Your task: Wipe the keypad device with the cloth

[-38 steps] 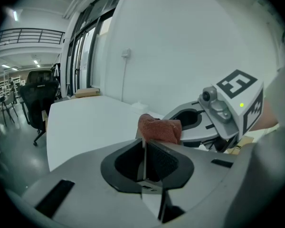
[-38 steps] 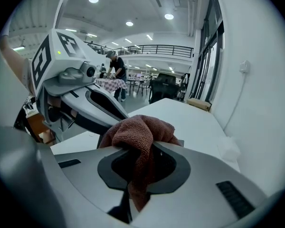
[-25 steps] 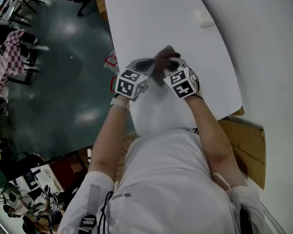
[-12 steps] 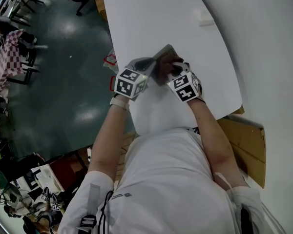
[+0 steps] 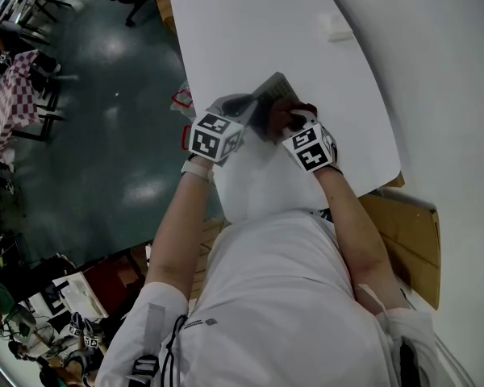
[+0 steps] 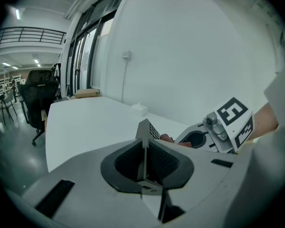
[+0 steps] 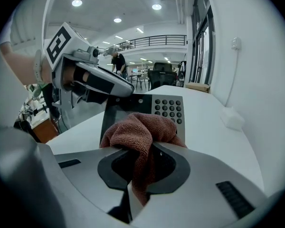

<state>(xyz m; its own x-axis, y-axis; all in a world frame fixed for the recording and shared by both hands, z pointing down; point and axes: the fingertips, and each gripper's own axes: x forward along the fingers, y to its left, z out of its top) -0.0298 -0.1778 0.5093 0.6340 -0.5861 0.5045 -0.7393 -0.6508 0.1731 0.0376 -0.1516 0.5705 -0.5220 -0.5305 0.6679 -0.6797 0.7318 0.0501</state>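
The left claw (image 6: 143, 148) is clamped on the keypad device (image 7: 128, 107), the right claw (image 7: 141, 164) on the cloth (image 7: 138, 131); wiping appears underway, and the keys (image 7: 170, 109) should be swept next.

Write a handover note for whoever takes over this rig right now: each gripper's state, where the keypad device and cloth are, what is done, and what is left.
Left gripper: shut on the edge of the keypad device, holding it tilted above the white table.
Right gripper: shut on the brown cloth, which is bunched at the device's face, beside the keys.
Done: both things are picked up and brought together.
Left: wipe across the screen and keys. How much is already clean cannot be told.
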